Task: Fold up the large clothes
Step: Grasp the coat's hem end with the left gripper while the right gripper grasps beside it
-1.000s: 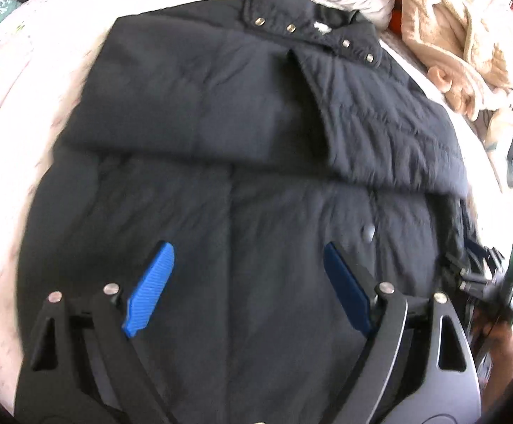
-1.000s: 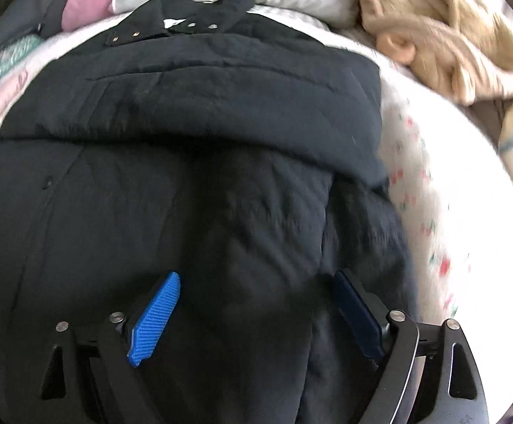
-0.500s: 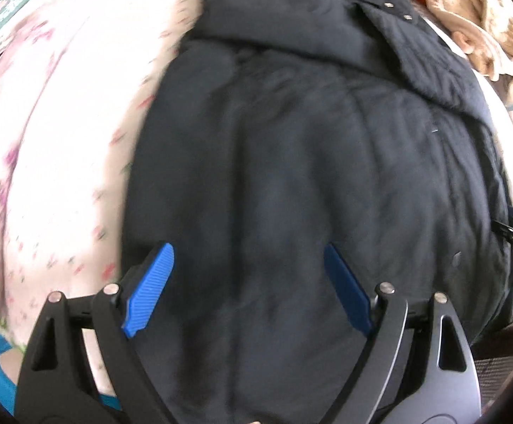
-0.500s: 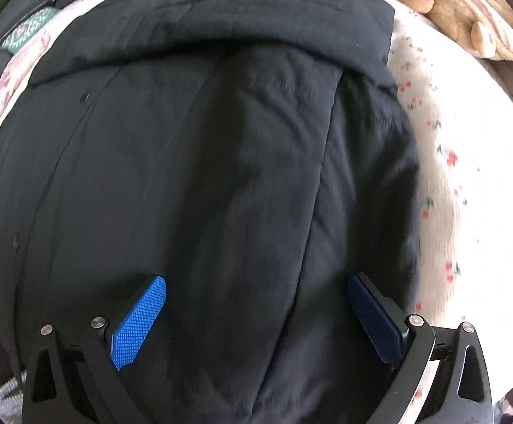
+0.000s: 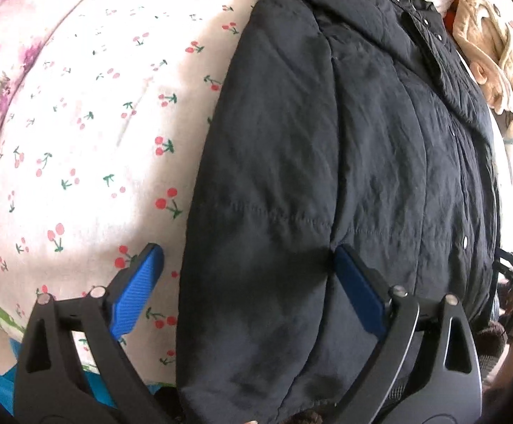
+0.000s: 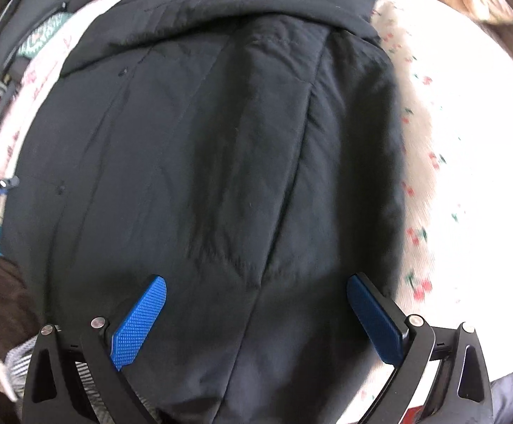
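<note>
A black quilted jacket (image 5: 344,162) lies flat on the bed, sleeves folded across its chest, collar at the far end. It also fills the right wrist view (image 6: 214,162). My left gripper (image 5: 245,272) is open and empty, low over the jacket's left bottom hem, one blue pad (image 5: 136,289) over the sheet and the other on the jacket. My right gripper (image 6: 256,304) is open and empty over the jacket's right bottom hem, both blue pads (image 6: 139,318) above the fabric.
The bed has a white sheet with a cherry print (image 5: 90,134), also seen in the right wrist view (image 6: 457,162). A beige fleece garment (image 5: 496,49) and pillows lie at the far end. The bed's near edge is just below the grippers.
Both grippers have pulled back from the middle of the jacket to its bottom hem, the left toward the left edge and the right toward the right edge. Both stay open.
</note>
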Demonstrator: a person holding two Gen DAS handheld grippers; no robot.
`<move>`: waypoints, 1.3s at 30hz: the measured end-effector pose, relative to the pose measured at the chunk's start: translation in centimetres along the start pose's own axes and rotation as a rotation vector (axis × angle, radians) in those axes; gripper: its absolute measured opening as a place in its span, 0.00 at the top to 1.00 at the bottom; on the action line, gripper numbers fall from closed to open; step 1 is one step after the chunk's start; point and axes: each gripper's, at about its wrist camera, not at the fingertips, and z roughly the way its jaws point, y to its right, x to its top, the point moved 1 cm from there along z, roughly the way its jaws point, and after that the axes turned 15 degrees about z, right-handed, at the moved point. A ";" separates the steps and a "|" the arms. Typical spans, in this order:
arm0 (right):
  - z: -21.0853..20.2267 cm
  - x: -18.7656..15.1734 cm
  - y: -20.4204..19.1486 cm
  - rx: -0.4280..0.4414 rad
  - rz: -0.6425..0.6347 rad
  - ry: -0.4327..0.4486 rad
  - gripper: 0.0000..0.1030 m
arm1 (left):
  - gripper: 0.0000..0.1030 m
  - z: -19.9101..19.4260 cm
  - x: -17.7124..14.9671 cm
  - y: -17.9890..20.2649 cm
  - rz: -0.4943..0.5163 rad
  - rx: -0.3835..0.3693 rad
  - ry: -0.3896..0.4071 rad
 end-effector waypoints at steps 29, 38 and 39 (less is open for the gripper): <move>-5.7 -3.1 12.2 0.186 0.267 -0.026 0.00 | 0.06 -3.6 -5.1 -1.8 -0.012 -0.175 -0.100; -4.7 -3.3 10.7 0.134 0.242 -0.085 0.01 | 0.07 -1.7 -6.5 -1.2 0.032 -0.247 -0.174; -4.6 -3.4 10.7 0.131 0.242 -0.089 0.01 | 0.09 -1.7 -6.4 -1.2 0.039 -0.267 -0.169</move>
